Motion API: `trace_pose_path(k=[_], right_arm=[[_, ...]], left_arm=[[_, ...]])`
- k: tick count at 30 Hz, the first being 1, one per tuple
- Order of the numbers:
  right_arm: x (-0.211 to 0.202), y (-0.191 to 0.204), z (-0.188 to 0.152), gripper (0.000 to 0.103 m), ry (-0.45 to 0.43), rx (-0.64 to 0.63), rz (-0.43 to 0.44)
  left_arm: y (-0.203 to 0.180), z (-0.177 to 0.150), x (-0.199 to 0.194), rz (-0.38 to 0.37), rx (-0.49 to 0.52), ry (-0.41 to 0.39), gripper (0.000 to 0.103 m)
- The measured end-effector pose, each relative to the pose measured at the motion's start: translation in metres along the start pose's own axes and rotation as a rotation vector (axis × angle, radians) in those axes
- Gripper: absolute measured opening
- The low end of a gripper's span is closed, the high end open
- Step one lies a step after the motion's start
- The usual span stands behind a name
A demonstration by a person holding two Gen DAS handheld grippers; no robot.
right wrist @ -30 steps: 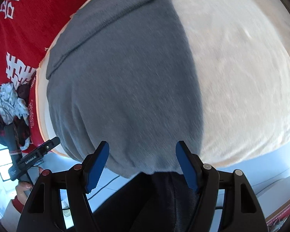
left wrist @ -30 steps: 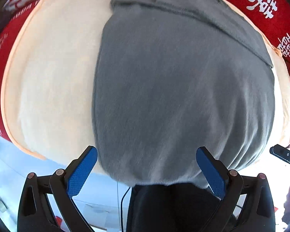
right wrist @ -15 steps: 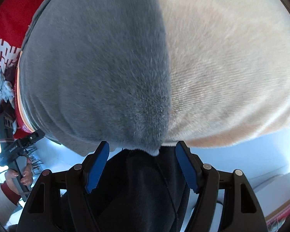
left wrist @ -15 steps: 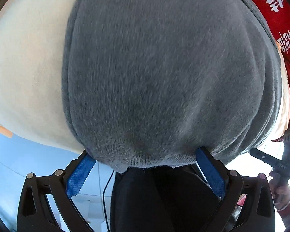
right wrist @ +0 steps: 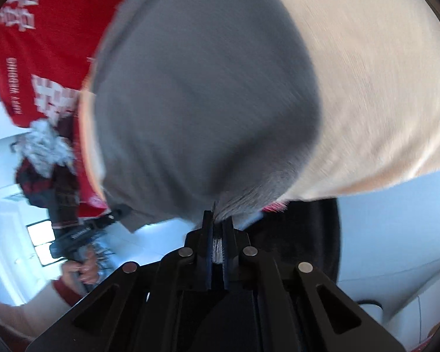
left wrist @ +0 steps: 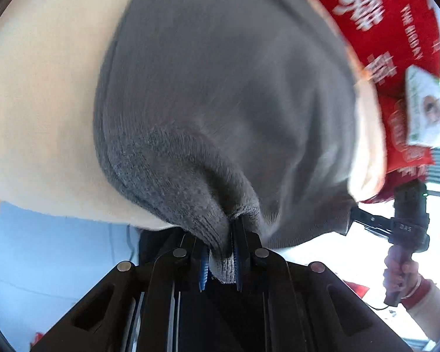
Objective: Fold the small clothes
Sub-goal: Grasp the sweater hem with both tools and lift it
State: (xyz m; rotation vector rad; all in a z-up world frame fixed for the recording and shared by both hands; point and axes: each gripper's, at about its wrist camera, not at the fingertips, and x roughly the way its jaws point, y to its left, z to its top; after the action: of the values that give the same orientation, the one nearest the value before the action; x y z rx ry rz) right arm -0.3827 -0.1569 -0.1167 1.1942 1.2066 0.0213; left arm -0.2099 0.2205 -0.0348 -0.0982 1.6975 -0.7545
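Note:
A grey knit garment lies on a cream cloth over a red printed cover. My left gripper is shut on the garment's near hem, which bunches up between the blue pads. In the right wrist view the same grey garment fills the middle, and my right gripper is shut on its near hem at the other corner. The hem is pulled up off the cream cloth at both pinched spots. The other hand-held gripper shows at the right edge of the left wrist view.
The red cover carries white lettering. A pile of crumpled clothes lies at the left in the right wrist view. A white printed card rests on the red cover at the right. The bed's near edge runs just in front of both grippers.
Both grippers have gone from wide open to shut, each pinching the grey garment's near hem. The hem now bunches and lifts at both grips.

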Motion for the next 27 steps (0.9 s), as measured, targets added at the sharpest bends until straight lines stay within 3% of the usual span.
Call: trace_pose_path(k=[2,7,10,16,21,26,27], right_arm=[[-0.021,0.013,0.017,0.005,-0.062,0.01,0.052],[-0.053,0.046,0.075,0.005,-0.195,0.008,0.148],[-0.062,0.052,0.11,0.005,-0.236,0.006,0.152],[-0.062,0.063,0.174,0.005,-0.259,0.002,0.115],[-0.048,0.066,0.199,0.005,-0.21,-0.02,0.031],[-0.03,0.046,0.207,0.005,-0.156,0.017,0.002],[-0.027,0.043,0.208,0.005,-0.146,0.024,0.0]], left_arm=[[-0.009,0.013,-0.025,-0.047,-0.001,-0.054,0.015],[-0.012,0.087,-0.07,-0.111,-0.001,-0.191,0.014],[-0.016,0.137,-0.078,-0.089,0.014,-0.266,0.014],[-0.031,0.201,-0.074,-0.068,0.026,-0.314,0.014],[-0.044,0.237,-0.053,0.01,0.058,-0.309,0.014],[-0.059,0.238,-0.04,0.211,0.197,-0.264,0.016],[-0.061,0.236,-0.034,0.252,0.225,-0.228,0.037]])
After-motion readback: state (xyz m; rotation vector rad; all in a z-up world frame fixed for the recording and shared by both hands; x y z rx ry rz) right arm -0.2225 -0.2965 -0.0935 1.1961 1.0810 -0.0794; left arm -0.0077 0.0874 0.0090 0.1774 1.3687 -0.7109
